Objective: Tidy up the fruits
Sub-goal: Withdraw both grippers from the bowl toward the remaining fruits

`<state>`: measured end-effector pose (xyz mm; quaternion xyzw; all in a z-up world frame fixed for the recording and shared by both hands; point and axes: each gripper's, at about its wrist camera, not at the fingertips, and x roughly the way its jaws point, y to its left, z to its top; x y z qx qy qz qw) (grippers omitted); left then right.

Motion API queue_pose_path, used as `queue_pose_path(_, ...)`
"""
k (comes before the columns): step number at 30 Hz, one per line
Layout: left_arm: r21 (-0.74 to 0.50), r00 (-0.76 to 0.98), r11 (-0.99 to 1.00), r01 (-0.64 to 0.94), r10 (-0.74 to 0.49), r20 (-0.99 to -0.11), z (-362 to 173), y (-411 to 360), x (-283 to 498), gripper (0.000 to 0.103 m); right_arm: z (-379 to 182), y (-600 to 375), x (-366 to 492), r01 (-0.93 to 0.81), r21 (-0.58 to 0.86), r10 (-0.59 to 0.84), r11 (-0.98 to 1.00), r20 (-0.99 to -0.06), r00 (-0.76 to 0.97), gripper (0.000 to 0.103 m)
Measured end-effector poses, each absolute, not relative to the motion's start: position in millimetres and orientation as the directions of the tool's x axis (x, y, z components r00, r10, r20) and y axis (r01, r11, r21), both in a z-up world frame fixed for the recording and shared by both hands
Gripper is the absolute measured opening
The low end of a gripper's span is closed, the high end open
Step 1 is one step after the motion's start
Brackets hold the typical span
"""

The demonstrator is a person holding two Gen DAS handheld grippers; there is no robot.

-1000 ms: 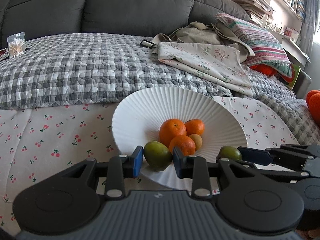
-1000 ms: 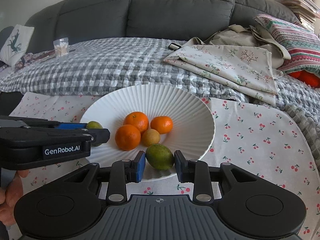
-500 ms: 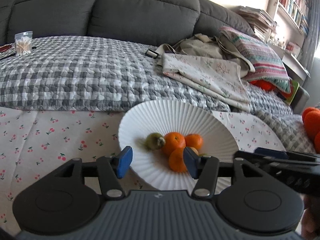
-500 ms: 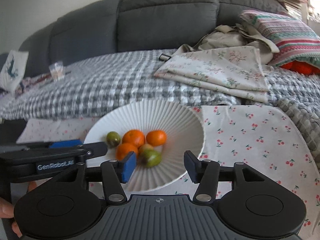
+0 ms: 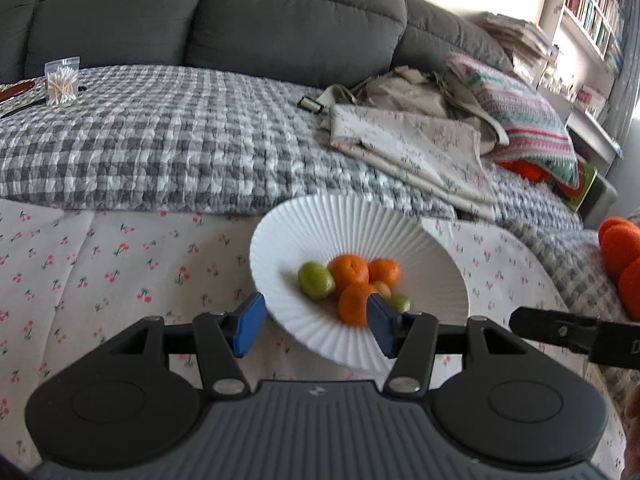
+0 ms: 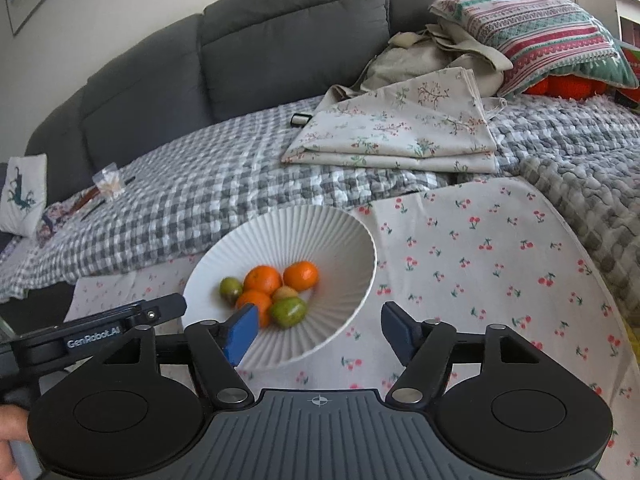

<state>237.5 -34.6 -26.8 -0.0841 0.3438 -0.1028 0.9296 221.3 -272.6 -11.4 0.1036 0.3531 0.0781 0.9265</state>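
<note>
Fruits: three orange mandarins (image 6: 262,280), one small yellow-brown fruit (image 6: 285,293) and two green oval fruits, the larger (image 6: 289,311) at the near side of the pile and the smaller (image 6: 231,289) at its left, all lying together in the well of the bowl
Bowl: white ribbed ceramic bowl (image 6: 320,232), resting on the cherry-print white cloth (image 6: 480,264) near its far edge, just in front of the grey-and-white checked quilt (image 6: 208,200)
Left gripper: black two-finger left gripper (image 5: 312,322) with blue pads, jaws spread, nothing between them; it hangs over the bowl's near rim
Right gripper: black two-finger right gripper (image 6: 318,330), jaws opening wide, nothing between them; clear of the fruit, over the bowl's near-right rim
Step in hand: by my reading, both tools are letting go and backing off after the green fruits landed in the bowl
Doing it well: lift away straight, pads kept clear of the rim so the bowl does not tip on the soft cloth; wait for the round fruits to settle before any further reach
More fruit: bright orange round things (image 5: 624,256) at the right edge of the left view, on the quilt; whether they are fruit I cannot tell
Risk: the bowl sits on bedding, so a nudge could roll the pile
</note>
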Motion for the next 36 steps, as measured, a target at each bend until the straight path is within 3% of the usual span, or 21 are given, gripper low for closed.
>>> queue_pose_path(5, -0.205, 0.711, 0.970, 0.134, -0.238, -0.662, -26, -36, 222, 0.056, -9, -271, 208, -0.081, 0.242, 0.223, 0.967, -0.650, 0.727, 0.076)
queue_pose_path(12, -0.177, 0.699, 0.979, 0.102, -0.197, -0.687, -19, -32, 198, 0.077, -6, -268, 185, -0.103, 0.243, 0.242, 0.964, -0.653, 0.718, 0.082)
queue_pose_path(23, -0.171, 0.661, 0.982, 0.085, -0.184, -0.727, -24, -24, 170, 0.089, -4, -273, 162, -0.102, 0.287, 0.274, 0.952, -0.658, 0.701, 0.088)
queue_pose_path(30, -0.184, 0.602, 0.978, 0.100, -0.207, -0.771, -41, -33, 147, 0.089, -11, -266, 158, -0.111, 0.272, 0.273, 0.956, -0.683, 0.677, 0.088)
queue_pose_path(36, -0.179, 0.557, 0.975, 0.131, -0.222, -0.800, -58, -51, 140, 0.076, -15, -261, 159, -0.112, 0.255, 0.262, 0.961, -0.696, 0.669, 0.089)
